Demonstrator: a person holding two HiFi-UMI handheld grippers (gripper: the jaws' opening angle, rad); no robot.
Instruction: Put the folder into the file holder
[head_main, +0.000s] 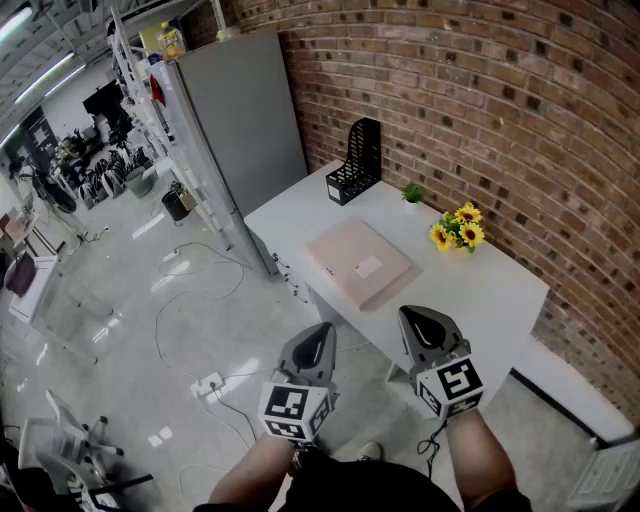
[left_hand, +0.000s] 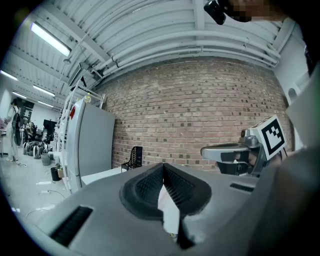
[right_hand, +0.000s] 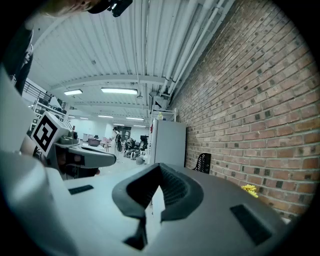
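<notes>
Head view: left gripper (head_main: 318, 343) and right gripper (head_main: 424, 325) held level before the surface (head_main: 500, 290), both clenched, empty.

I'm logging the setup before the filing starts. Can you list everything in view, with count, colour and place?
table: one, white, against the brick wall
folder: one, pale pink, flat at the table's middle
file holder: one, black mesh, upright at the table's far end
potted plant: one, green, by the wall
flowers: one bunch, yellow, by the wall
cabinet: one, grey, beyond the table
power strip: one, white, on the floor
left gripper: one, grey, shut, empty, short of the table
right gripper: one, grey, shut, empty, by the table's near edge
</notes>
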